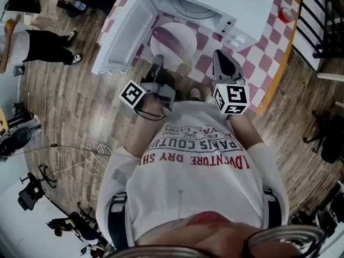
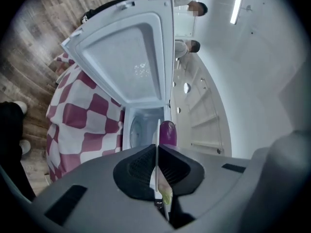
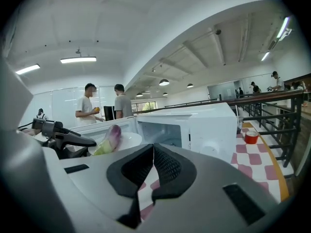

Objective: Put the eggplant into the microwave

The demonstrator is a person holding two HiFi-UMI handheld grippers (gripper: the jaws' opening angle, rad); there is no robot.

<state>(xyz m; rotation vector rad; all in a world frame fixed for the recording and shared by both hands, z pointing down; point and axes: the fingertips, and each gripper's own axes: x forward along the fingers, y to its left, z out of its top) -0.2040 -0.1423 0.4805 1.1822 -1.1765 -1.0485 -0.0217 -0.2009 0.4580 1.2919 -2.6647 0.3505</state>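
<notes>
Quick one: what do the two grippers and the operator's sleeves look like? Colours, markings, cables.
The left gripper and right gripper are both grey moulded shells with black ribbed pads. Each carries a white cube with black square markers. A thin black cable loops under the left one. The person wears a white long-sleeved shirt with red and dark lettering.

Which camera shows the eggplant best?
The head view: the eggplant lies whole on the white plate before the open microwave. The left gripper view shows only its purple end beside the edge-on plate; the right gripper view shows it small, from the side.
</notes>
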